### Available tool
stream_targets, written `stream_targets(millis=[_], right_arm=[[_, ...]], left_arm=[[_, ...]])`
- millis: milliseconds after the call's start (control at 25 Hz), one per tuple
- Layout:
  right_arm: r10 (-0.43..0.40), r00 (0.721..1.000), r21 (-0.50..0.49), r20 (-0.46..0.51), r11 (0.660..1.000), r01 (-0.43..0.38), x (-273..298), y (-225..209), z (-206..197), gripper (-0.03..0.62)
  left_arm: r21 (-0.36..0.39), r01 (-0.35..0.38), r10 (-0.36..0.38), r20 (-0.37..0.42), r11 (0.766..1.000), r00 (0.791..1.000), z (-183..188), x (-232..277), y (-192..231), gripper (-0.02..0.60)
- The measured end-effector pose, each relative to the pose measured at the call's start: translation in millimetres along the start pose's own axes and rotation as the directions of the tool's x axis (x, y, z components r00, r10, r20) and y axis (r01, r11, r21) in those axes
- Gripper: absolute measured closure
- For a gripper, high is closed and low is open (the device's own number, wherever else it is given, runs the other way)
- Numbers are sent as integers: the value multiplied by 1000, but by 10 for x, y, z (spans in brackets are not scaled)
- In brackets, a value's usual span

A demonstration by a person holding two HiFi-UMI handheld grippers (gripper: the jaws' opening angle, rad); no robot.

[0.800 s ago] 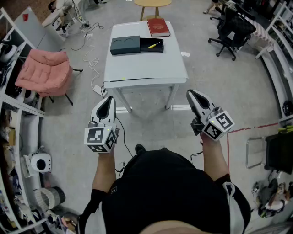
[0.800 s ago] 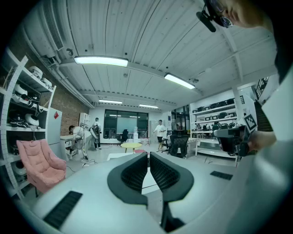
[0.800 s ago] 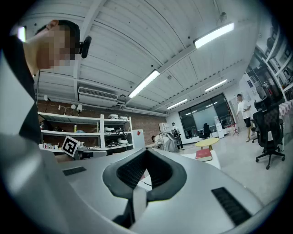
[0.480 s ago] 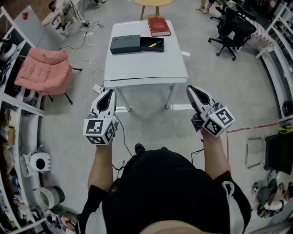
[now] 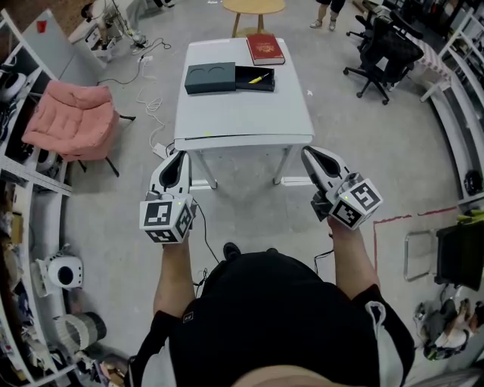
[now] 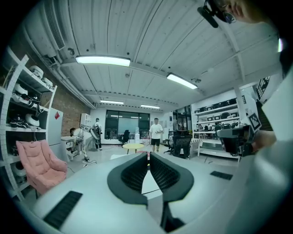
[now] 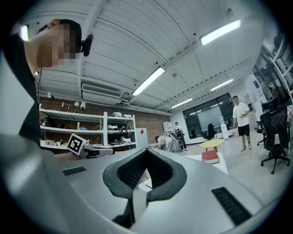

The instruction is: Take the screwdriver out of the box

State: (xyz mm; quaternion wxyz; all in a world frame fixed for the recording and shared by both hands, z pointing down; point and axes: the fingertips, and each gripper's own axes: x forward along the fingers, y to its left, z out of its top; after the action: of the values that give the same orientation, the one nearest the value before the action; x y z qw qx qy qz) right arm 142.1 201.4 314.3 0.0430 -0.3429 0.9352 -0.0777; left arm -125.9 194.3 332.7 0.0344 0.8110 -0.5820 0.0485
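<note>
A dark box lies at the far end of the white table (image 5: 242,113). Its grey lid part (image 5: 209,77) sits on the left and its open black tray (image 5: 254,78) on the right. The yellow screwdriver (image 5: 259,77) rests in that tray. My left gripper (image 5: 178,156) and right gripper (image 5: 308,153) are held level in front of the table's near edge, well short of the box. The left gripper (image 6: 148,157) has its tips pressed together with nothing between them. The same holds for the right gripper (image 7: 146,152).
A red book (image 5: 265,48) lies behind the box. A pink armchair (image 5: 72,119) stands left of the table, with cables on the floor nearby. A black office chair (image 5: 384,45) stands at the right, a round wooden table (image 5: 254,6) beyond. Shelves line both sides. A person (image 6: 156,133) stands far off.
I have stepped closer to the table, so its near edge now lies just ahead of both gripper tips. Both grippers stay shut and level.
</note>
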Motion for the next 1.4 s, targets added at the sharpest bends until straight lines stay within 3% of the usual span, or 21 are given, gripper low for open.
stream_targets(millis=[720,1040,1400], right_arm=[[37,995,42,-88,999,-34,837,434,-402,565],[30,996,66,-85,998,-24,1060,-103,-389,565],[22,997,103,-80,995,-13,1396,-1101,-281,565]], left_arm=[[-54,7,-11,-63,999,998,-478,-163,783,552],[-58,11,-16,-79,998,997,-417,397,856,552],[-31,3,-6,-94,1000,996,-244,1401,797,552]])
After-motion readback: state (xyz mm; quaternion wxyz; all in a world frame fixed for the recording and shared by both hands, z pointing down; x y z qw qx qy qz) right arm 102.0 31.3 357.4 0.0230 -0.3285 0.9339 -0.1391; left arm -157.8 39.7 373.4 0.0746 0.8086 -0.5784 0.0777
